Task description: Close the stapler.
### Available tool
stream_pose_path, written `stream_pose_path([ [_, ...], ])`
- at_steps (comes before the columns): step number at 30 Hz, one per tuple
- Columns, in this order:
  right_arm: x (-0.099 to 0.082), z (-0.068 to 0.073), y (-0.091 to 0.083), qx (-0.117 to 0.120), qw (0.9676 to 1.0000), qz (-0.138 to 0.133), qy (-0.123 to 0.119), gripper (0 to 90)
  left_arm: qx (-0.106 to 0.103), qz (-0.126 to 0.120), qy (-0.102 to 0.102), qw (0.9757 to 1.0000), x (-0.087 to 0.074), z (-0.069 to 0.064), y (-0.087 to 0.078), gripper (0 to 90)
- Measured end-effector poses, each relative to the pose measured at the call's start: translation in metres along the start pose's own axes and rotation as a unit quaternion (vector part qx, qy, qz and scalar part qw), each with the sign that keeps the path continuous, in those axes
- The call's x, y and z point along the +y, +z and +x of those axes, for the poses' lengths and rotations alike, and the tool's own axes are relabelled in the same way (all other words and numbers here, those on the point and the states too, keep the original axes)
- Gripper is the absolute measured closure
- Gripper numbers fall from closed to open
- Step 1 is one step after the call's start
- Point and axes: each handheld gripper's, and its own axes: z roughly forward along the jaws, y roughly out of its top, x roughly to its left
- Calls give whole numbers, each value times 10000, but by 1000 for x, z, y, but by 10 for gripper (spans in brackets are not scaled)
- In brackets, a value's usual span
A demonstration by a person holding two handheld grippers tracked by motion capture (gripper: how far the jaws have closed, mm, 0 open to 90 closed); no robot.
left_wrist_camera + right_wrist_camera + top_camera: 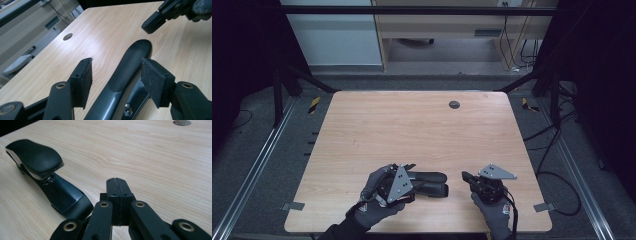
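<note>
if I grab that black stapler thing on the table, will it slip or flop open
The black stapler looks glossy and rounded on top, so the open left claw's pads may slide along it. Its two arms seem joined at a pivot, so lifting the upper arm alone could swing it open. It probably won't roll: its base lies flat.

My left hand (379, 192), in a dark glove, wraps around the left tongs (432, 183), which lie nearly level and point toward my right. Their jaws stand apart, the two felt pads (83, 80) facing each other with a clear gap between them, neither pad pressing on anything. The grey three-cornered plate (400, 181) sits tilted on top of this tool. My right hand (494, 210), gloved as well, grips the right tongs (466, 176) from behind, its cable trailing down beside my wrist. These tongs point toward my left, jaws pressed flat together with nothing between them, their tips (117, 182) a little above the tabletop.
</note>
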Motion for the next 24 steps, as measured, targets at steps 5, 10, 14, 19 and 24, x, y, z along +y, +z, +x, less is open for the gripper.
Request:
stream_pose_path([
  [5,6,-1,-6,39,9999,-153,25,900,170,19,-152,9997,-6,10,-7,432],
  [10,12,3,-7,105,9997,-211,-15,900,308,47,-309,9990,-13,19,-11,444],
  [14,15,6,-6,231,9996,-181,-35,900,417,78,-434,9982,-20,26,-16,454],
  [19,20,10,-7,322,9993,-199,-46,900,625,85,-700,9955,-35,37,-26,475],
  [24,24,13,-7,385,9990,-217,-56,900,857,108,-956,9917,-51,46,-35,487],
])
